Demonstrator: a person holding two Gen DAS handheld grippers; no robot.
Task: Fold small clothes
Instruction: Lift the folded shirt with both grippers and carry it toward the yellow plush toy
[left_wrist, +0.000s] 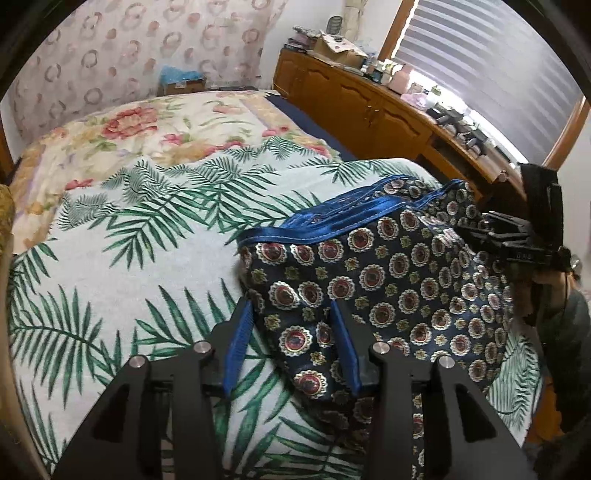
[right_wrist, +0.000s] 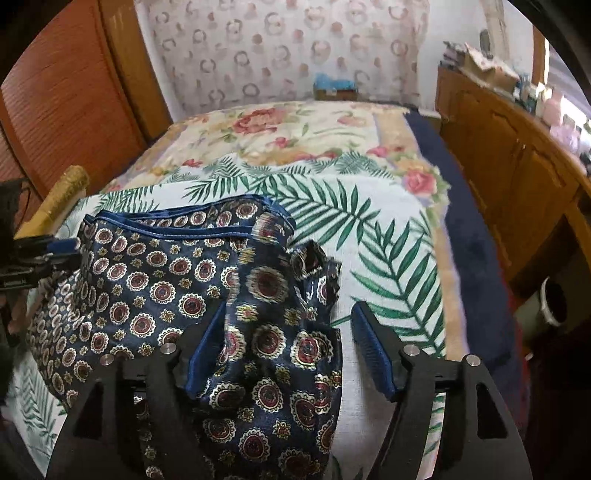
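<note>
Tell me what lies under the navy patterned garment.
The palm-leaf sheet shows around the navy patterned garment on every visible side. Whatever lies directly beneath its folds is covered.

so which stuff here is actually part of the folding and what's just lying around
In the job:
- patterned navy garment
- palm-leaf sheet it lies on
- left gripper
- right gripper

Lying about:
- cardboard box on the wooden cabinet
- floral blanket
- white cup beside the bed
</note>
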